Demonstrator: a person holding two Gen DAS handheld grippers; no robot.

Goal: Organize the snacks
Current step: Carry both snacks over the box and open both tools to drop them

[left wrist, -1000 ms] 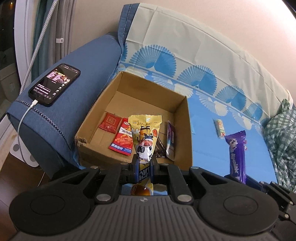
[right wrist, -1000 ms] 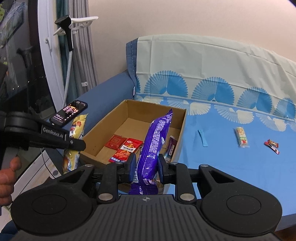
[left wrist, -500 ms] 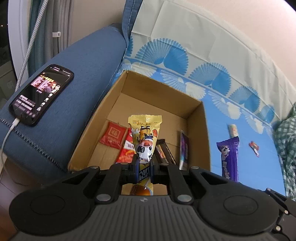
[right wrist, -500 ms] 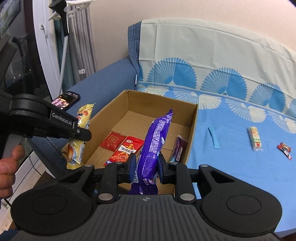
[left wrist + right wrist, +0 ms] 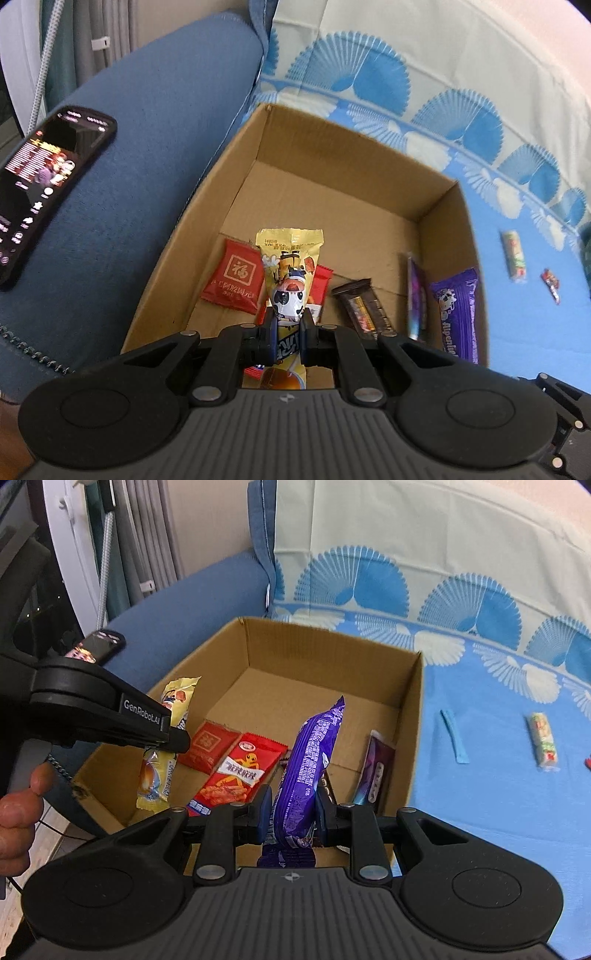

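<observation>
A: What sits in the cardboard box [image 5: 410, 716]?

B: Just beyond the left claw [image 5: 287, 334] lies a red sachet [image 5: 233, 277] with a square emblem; beside it a red snack packet [image 5: 242, 771] printed with an orange figure; to the right of that claw a dark chocolate bar [image 5: 364, 308] lies flat on the box floor; a purple-and-white sachet [image 5: 375, 771] leans against the right wall, ahead and right of the right claw [image 5: 291, 814].

A: And the claws themselves?

B: The left claw is pinching a yellow snack packet [image 5: 290, 280] with a panda face, held upright over the near part of the box; the right claw is clamped on a purple snack bag [image 5: 314, 771], also upright, above the near edge.

A: Anything outside the box?

B: On the blue sofa cover [image 5: 498, 794], right of the right claw: a thin blue strip [image 5: 454, 736], a pale wrapped bar [image 5: 543, 740], a small red candy [image 5: 551, 286]; a phone [image 5: 48, 184] rests on the sofa arm, left of the left claw.
</observation>
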